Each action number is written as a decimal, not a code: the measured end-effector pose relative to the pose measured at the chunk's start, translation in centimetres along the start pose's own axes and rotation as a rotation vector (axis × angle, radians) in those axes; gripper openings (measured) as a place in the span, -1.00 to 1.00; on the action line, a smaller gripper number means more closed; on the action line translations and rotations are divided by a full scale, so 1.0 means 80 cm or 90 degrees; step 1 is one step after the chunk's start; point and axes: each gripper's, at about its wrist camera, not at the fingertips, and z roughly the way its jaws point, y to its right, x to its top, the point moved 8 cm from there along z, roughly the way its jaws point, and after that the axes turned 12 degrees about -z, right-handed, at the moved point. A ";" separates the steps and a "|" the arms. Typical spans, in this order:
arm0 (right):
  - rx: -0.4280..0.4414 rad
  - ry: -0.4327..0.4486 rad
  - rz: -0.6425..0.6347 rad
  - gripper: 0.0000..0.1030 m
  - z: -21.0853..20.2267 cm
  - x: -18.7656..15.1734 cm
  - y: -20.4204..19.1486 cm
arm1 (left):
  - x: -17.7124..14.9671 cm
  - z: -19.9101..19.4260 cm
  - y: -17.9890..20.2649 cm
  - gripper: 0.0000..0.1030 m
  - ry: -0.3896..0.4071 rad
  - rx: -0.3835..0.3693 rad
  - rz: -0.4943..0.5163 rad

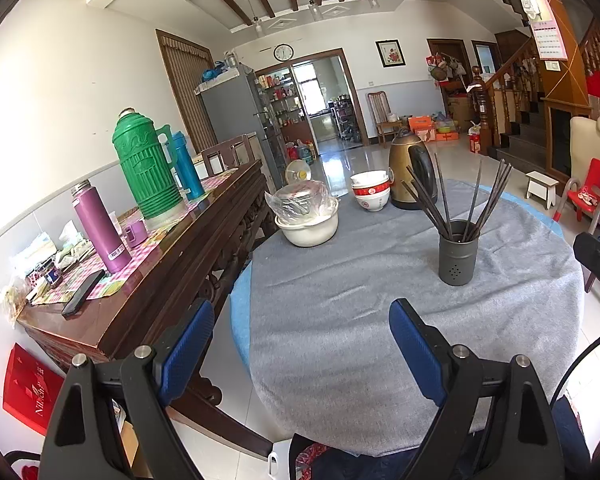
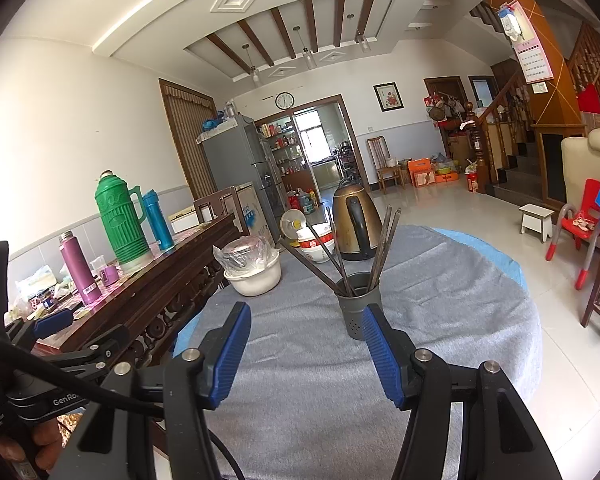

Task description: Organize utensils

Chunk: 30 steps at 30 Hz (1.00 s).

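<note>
Standing splayed in the dark holder (image 1: pixel 459 254) mid-table, the chopsticks (image 1: pixel 470 200) look light, stiff and slippery, best pinched near their upper ends, while both grippers hover apart, empty.

A round table (image 1: pixel 520 320) under a grey cloth (image 1: pixel 340 340) — a blue layer shows at its edge. On the cloth stand a dark grey utensil holder (image 1: pixel 458 256) with chopsticks (image 1: pixel 474 200) fanned out, a white basin (image 1: pixel 309 230) holding what looks like a plastic-wrapped pot, stacked red-and-white bowls (image 1: pixel 371 191) and a bronze kettle (image 1: pixel 410 174) — all toward the far side.
</note>
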 end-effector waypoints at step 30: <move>-0.003 0.002 -0.001 0.20 -0.003 -0.001 0.002 | -0.002 0.000 -0.003 0.74 -0.001 0.002 0.001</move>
